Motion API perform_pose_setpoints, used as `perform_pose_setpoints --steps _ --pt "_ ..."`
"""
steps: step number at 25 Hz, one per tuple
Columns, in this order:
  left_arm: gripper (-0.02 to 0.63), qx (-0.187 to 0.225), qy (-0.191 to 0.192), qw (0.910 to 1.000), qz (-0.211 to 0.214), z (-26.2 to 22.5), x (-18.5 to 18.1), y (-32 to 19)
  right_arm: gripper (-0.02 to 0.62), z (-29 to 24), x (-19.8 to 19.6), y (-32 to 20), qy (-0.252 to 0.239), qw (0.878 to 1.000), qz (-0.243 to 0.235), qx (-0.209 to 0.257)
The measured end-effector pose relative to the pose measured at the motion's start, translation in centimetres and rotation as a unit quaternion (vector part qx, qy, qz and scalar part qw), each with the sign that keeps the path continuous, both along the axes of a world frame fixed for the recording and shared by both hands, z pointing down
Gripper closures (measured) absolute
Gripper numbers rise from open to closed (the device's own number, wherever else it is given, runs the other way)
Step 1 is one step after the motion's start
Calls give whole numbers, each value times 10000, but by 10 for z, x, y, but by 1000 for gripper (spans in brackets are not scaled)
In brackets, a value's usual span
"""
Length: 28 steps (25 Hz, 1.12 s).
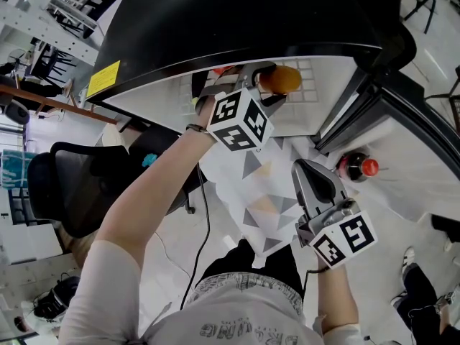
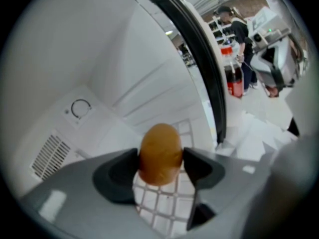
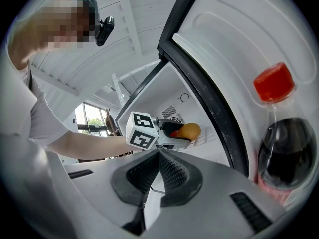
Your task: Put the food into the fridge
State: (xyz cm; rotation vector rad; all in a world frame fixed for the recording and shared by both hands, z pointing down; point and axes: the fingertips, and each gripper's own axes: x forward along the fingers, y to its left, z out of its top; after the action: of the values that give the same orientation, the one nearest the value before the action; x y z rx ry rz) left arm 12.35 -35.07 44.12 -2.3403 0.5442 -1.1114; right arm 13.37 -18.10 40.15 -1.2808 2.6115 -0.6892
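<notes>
Head view: the left gripper is being held inside the open fridge, clenched on an orange-brown egg-shaped food piece that is sticking out past the jaw tips, over the white wire shelf. The right gripper is being held low, outside the cabinet and well apart from the food, near the open door, where a cola bottle is standing. Left gripper view: the food piece is being squeezed on both flanks by the dark pads, its long axis lying across the squeeze line and pointing away from the gripper body. The shelf grid is showing directly beneath it. Contact with the shelf cannot be told. A vent grille and a round dial are seen on the back wall beyond, and the black door seal to the right. Right gripper view: the ribbed jaws are pressed together with nothing between them. The left gripper and its load are seen ahead, deep in the cabinet. Judgement: placing is under way and nearly done. The coming move is being governed by the shelf lying straight below the food. A short lowering and a release by the left gripper, the nearer one, would be called for. A rounded piece may roll on the wires once freed.
</notes>
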Motion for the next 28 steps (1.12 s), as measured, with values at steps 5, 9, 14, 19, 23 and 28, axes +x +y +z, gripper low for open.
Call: perform_pose_setpoints --steps 5,9,14,19,23,28 --pt "298 -52 -2 10000 23 3 0 1 594 -1 0 -1 -2 10000 3 12" --pt "298 -69 7 10000 15 4 -2 0 594 -1 0 -2 10 10000 7 12" --pt "298 -75 47 10000 18 3 -3 2 594 -3 -2 -3 6 10000 8 15" --pt "296 -65 146 9999 6 -3 -7 4 594 -6 -5 -4 49 10000 -3 41" --pt "296 -68 262 9996 -9 -8 -12 9 594 -11 -9 -4 84 9999 1 70" --pt "296 -94 402 9991 -68 -14 -23 18 594 -19 -15 -2 154 9998 -6 109"
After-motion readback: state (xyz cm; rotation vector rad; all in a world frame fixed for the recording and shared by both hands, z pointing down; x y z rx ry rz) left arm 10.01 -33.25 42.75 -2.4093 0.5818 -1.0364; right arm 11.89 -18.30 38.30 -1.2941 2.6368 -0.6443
